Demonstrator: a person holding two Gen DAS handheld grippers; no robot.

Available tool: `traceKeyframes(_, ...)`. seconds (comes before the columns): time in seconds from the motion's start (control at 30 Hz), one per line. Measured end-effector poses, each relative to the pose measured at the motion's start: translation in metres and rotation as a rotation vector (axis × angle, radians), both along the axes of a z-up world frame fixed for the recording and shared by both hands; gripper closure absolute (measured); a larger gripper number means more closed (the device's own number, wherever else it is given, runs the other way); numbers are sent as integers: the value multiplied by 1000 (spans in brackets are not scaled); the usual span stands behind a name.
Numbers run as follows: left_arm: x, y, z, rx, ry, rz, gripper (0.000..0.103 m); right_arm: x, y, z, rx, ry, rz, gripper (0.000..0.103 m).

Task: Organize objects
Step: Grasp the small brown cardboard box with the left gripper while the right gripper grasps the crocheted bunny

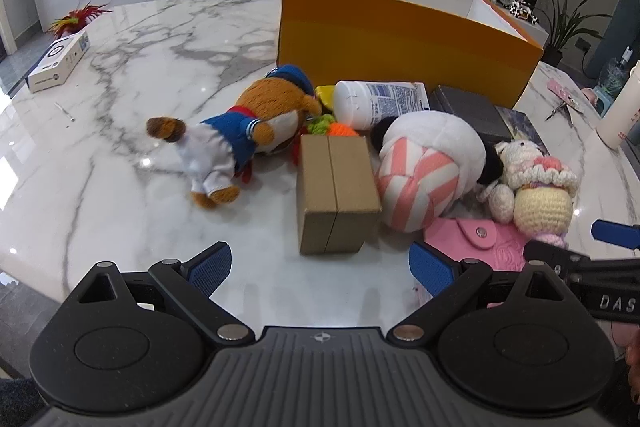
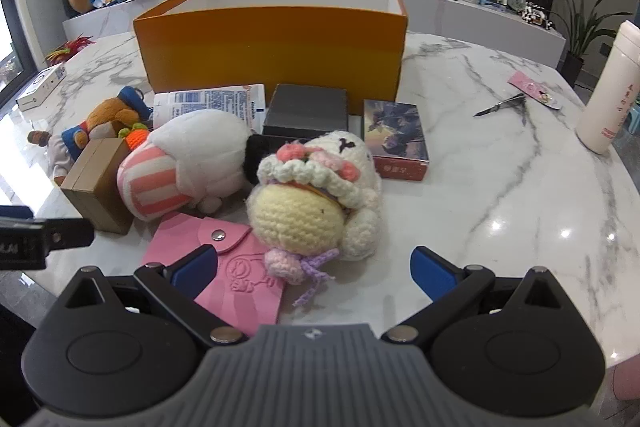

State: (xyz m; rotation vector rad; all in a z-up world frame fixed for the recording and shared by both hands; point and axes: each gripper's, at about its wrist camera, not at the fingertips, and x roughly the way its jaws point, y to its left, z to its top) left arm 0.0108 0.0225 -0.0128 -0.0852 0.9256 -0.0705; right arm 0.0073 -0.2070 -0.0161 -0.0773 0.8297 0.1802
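Hovering spread and empty, left gripper (image 1: 320,267) before cardboard box (image 1: 336,195), right gripper (image 2: 314,269) astride crochet doll (image 2: 298,215); bare marble table (image 2: 500,187) rightward; right view alone shows picture box (image 2: 396,139).

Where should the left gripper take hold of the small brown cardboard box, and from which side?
Probably across its two long side walls, coming straight in from the near end. The brown cardboard box lies with its long axis pointing away from the open left gripper, and its width looks narrower than the gap between the fingers. Its left wall is free; the striped plush presses against its right wall, so enter carefully there.
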Motion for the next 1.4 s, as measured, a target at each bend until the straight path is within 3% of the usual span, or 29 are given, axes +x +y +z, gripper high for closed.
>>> traceKeyframes(0.47,30,-18,-24,34,32,-35,0,5,-4,-4,11,18,16,1)
traceKeyframes(0.8,36,-18,-28,105,32,-13,0,8,-8,-7,19,20,5,1)
traceKeyframes(0.9,38,-14,-30,105,33,-8,19,10,-7,-8,6,19,4,1)
traceKeyframes(1.23,41,-15,-33,115,16,6,20,23,-9,-6,75,-16,-49,1)
traceKeyframes(1.4,39,-14,-34,115,5,4,20,36,-4,-10,52,-24,-82,1)
